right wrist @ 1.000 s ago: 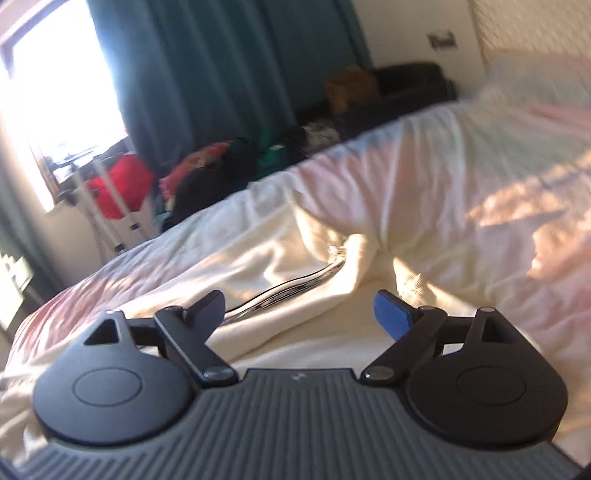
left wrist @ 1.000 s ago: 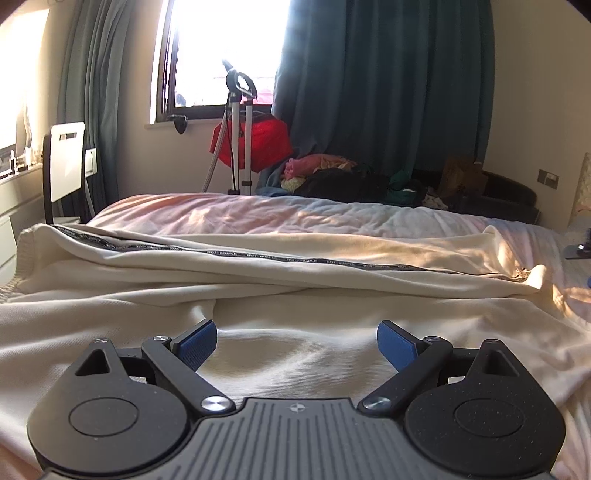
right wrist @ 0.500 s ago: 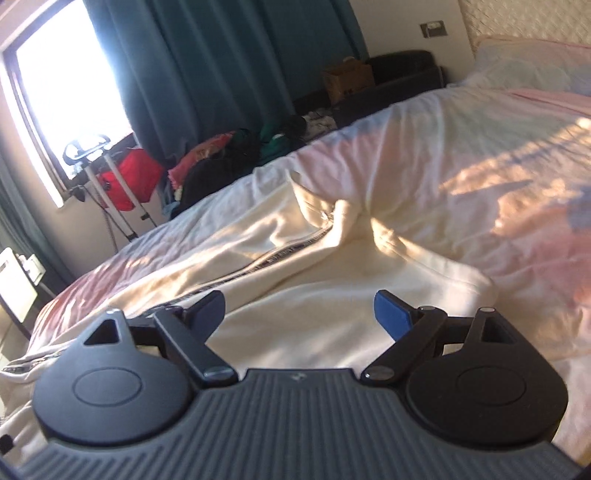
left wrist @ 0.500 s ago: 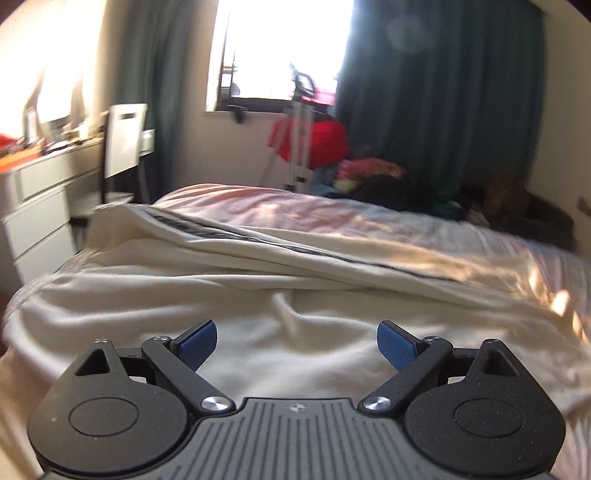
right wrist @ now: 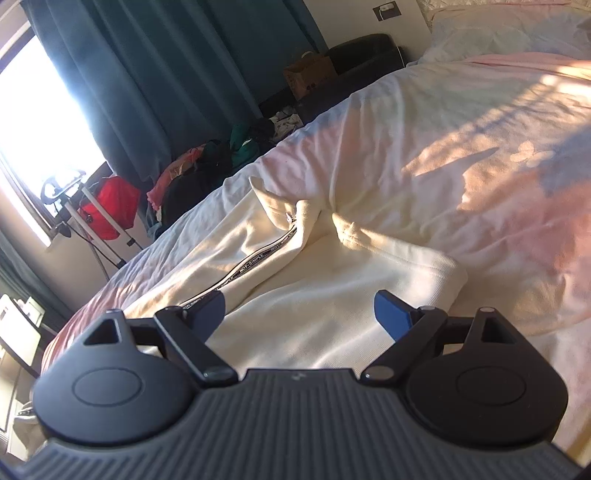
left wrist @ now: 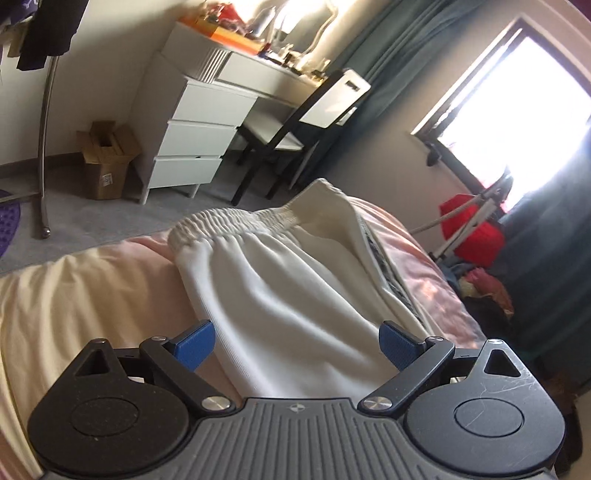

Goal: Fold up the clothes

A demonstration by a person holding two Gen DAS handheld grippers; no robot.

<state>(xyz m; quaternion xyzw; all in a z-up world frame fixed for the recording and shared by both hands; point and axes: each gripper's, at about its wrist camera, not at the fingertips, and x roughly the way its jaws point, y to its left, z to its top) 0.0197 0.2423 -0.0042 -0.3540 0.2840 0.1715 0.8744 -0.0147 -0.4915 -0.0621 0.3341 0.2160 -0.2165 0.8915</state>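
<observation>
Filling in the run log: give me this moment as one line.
stage: pre-grasp | garment: cream trousers flat on bed | left tongs: open, over waistband end | right tongs: open, over leg end | held: nothing

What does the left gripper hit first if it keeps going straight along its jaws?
Most likely the cream-white trousers lying on the bed, well short of their elastic waistband; the left gripper is open, with fabric already between its jaws.

I see the bed point(right wrist: 424, 122) under a pale pink sheet, sunlit in patches. Cream trousers point(left wrist: 280, 295) lie straight on it, the elastic waistband point(left wrist: 236, 221) near the bed's edge, a printed black side stripe point(right wrist: 255, 262) running along one leg. A pillow point(right wrist: 517, 33) sits at the far end.
</observation>
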